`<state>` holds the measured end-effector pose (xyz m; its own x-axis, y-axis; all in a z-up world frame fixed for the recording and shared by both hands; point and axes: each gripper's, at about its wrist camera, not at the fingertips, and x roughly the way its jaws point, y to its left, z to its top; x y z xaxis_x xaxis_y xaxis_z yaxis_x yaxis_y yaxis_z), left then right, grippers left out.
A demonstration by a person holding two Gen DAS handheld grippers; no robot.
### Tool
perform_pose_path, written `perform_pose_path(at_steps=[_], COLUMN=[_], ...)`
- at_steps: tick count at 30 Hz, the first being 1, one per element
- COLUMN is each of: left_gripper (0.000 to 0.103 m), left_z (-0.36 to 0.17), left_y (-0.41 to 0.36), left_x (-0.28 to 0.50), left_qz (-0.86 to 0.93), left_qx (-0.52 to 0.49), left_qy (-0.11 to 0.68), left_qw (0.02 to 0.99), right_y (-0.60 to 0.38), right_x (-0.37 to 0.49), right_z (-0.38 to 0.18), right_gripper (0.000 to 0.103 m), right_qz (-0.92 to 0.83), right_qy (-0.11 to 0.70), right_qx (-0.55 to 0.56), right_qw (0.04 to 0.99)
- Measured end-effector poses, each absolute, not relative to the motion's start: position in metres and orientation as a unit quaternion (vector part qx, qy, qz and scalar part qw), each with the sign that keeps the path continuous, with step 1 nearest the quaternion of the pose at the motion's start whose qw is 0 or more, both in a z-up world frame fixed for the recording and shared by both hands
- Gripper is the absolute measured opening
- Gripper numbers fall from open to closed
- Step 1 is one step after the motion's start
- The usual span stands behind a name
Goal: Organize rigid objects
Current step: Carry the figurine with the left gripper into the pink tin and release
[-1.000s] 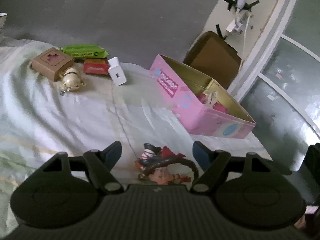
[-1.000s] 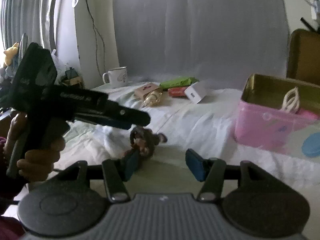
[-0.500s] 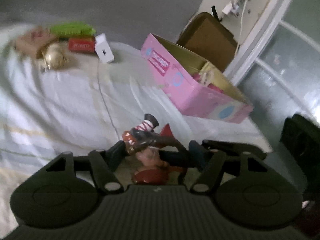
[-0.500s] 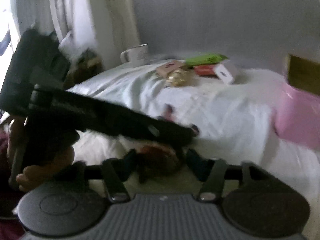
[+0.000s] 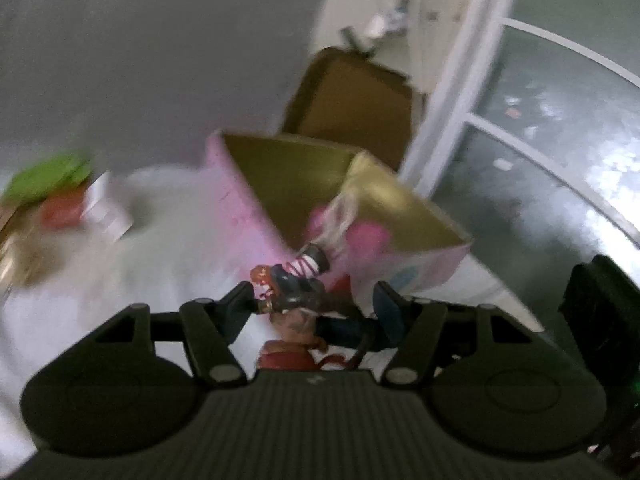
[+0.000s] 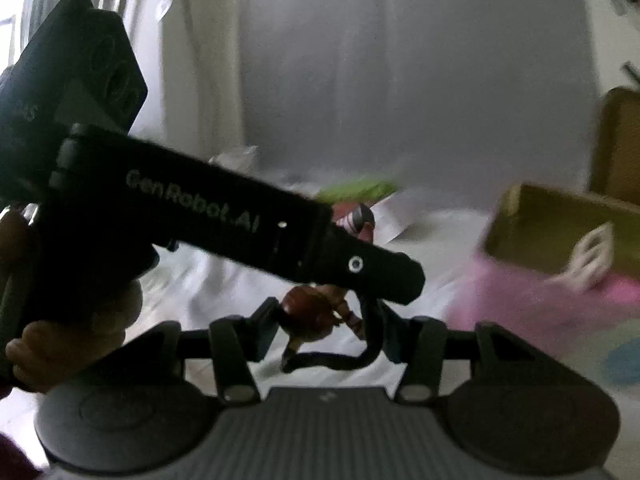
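Note:
My left gripper [image 5: 312,304] is shut on a small toy figurine [image 5: 292,284] with striped legs and red parts, held above the white cloth near the pink box [image 5: 248,208]. The box is open, gold inside, with a white hair clip [image 5: 340,216] and pink items in it. In the right wrist view the left gripper [image 6: 384,276] crosses from the left, with the figurine [image 6: 316,312] hanging under it, between my right gripper's [image 6: 328,328] open fingers. The pink box [image 6: 560,272] stands at right. The view is blurred.
A green packet [image 5: 48,176], a red packet [image 5: 60,208] and a white box [image 5: 104,208] lie at the far left of the white cloth [image 5: 172,248]. A brown chair back [image 5: 352,108] stands behind the pink box. A grey backdrop hangs behind.
My left gripper closed on the figurine, lifted it off the cloth and carried it toward the pink box. The right gripper stayed low, beneath it.

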<state>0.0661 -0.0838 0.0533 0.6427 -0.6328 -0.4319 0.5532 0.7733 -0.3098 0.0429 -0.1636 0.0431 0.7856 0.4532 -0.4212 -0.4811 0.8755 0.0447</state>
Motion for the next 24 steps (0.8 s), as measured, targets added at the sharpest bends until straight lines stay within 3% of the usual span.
perform_pose_path(at_steps=[5,12,16,20,24], left_gripper=[0.067,0.066,0.071,0.083,0.084], left_z=[0.075,0.065,0.048,0.04,0.043], left_y=[-0.148,-0.222,-0.256,-0.261,-0.257], left_x=[0.095,0.151,0.182,0.199,0.199], left_qz=[-0.373,-0.401,-0.353,-0.296,-0.238], left_qx=[-0.033,-0.032,-0.008,0.0,0.024], left_qy=[0.235,0.276,0.301,0.292,0.266], left_qw=[0.897,0.873,0.886,0.909,0.934], right_y=[-0.208,-0.276,-0.308,-0.325,-0.323], right_x=[0.05,0.071,0.095,0.111,0.107], right_z=[0.068,0.069,0.049,0.031,0.027], right_gripper=[0.05,0.05,0.051,0.074,0.08], right_qz=[0.192,0.105,0.054,0.01,-0.008], right_qy=[0.165,0.152,0.169,0.159,0.135], right_qx=[-0.035,-0.021,-0.006,0.003,-0.039], right_qw=[0.967,0.983,0.984,0.987,0.99])
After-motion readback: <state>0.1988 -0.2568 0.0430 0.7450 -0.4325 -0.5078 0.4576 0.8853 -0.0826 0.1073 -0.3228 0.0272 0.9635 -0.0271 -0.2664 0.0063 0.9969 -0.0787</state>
